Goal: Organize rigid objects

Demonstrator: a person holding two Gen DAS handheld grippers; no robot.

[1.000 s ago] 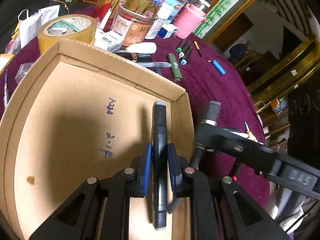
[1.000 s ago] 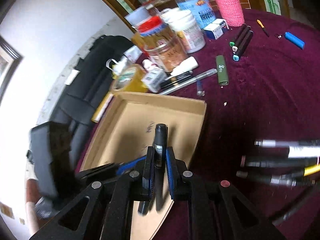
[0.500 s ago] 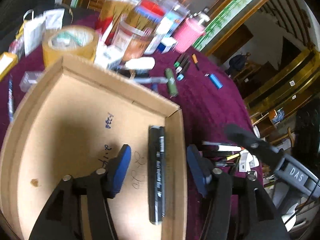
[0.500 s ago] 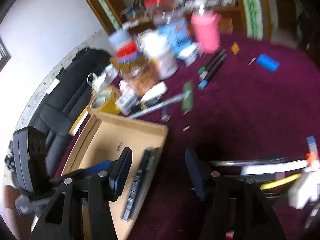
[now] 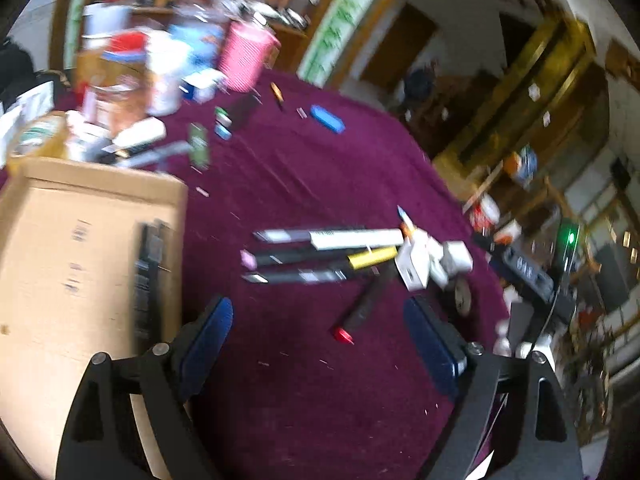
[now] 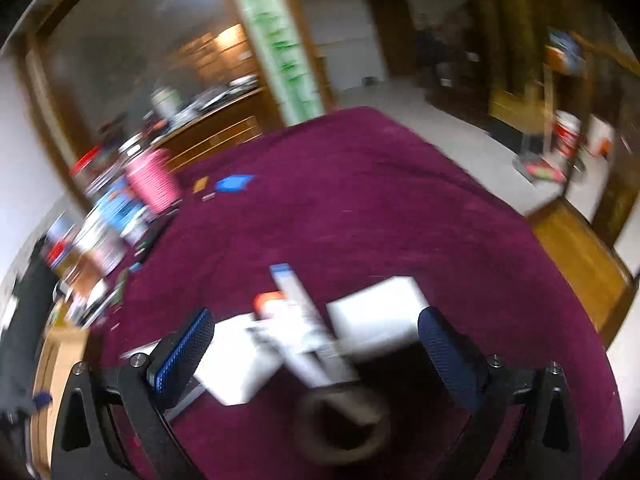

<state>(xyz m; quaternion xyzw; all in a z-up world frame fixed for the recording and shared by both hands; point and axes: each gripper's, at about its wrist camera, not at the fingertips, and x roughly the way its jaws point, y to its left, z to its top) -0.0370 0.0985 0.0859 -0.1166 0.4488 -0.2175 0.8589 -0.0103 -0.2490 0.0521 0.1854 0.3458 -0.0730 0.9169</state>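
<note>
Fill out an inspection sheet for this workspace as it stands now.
Surface: table under a maroon cloth, small specks scattered on it.
Job's things: cardboard box at left with two dark markers lying along its right wall; loose pens side by side on the cloth; a red-tipped marker lies apart, angled.
Clutter: pink-sleeved bottle, jars, tape roll, blue lighter, white adapters.
Grippers: left claw open, empty, over the cloth; right claw open, empty, above white blocks.
Cables: power strip with a green light at the table's right edge.
Surroundings: wooden furniture, tiled floor; both views blurred.
</note>
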